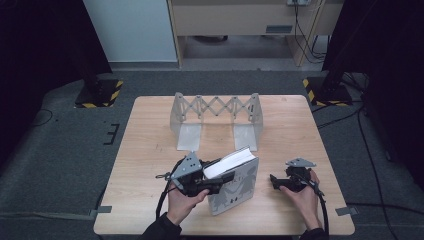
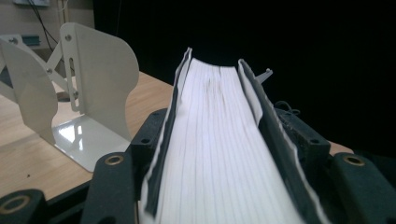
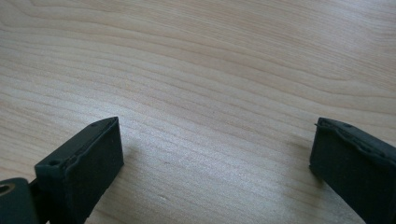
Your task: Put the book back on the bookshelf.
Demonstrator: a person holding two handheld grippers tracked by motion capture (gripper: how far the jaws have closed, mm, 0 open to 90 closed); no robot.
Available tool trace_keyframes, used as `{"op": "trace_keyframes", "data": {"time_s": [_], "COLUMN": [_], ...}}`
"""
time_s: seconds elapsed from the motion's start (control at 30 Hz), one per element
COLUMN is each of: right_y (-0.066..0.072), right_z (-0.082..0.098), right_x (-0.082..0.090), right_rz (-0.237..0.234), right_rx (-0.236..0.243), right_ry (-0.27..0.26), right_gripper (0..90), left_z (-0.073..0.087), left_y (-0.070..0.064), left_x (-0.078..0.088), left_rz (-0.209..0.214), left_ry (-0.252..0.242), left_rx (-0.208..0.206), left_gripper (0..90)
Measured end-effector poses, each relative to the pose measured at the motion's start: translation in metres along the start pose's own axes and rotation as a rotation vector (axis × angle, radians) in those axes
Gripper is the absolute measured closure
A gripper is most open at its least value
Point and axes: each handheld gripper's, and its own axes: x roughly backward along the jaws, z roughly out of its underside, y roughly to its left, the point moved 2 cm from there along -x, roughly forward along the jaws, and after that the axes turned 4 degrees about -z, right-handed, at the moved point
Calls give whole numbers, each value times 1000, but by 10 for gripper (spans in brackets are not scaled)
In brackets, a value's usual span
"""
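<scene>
At the near edge of the surface [image 1: 150, 150], the left hand-held gripper [image 1: 216, 181] clamps a thick book [image 1: 235, 185] across its covers, the white page edge running up between the jaws in the left gripper view. The book stands tilted on its lower edge, near the middle front. Just beside it to the right, the right hand-held gripper [image 1: 275, 181] rests low with jaws wide apart, nothing between them. Farther back stands a white expanding bookend rack [image 1: 216, 120].
</scene>
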Motion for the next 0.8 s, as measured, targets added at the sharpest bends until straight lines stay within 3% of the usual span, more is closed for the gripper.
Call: {"op": "trace_keyframes", "data": {"time_s": [0.23,0.3,0.33,0.6,0.8], "right_y": [0,0,0,0,0], "right_z": [0,0,0,0,0], "right_x": [0,0,0,0,0], "right_rz": [-2,-2,0,0,-1], "right_rx": [4,4,2,0,4], "right_ry": [4,4,1,2,4], "right_gripper": [30,30,30,30,30], "left_z": [-14,-19,-23,-20,-22], "left_y": [-1,-2,-3,-2,-1], "left_x": [-6,-8,-12,-25,-27], "left_rz": [3,-4,-29,-34,-39], "left_ry": [2,18,45,107,148], "left_rx": [-4,-17,-47,-66,-75], "left_gripper": [403,403,403,377,368]}}
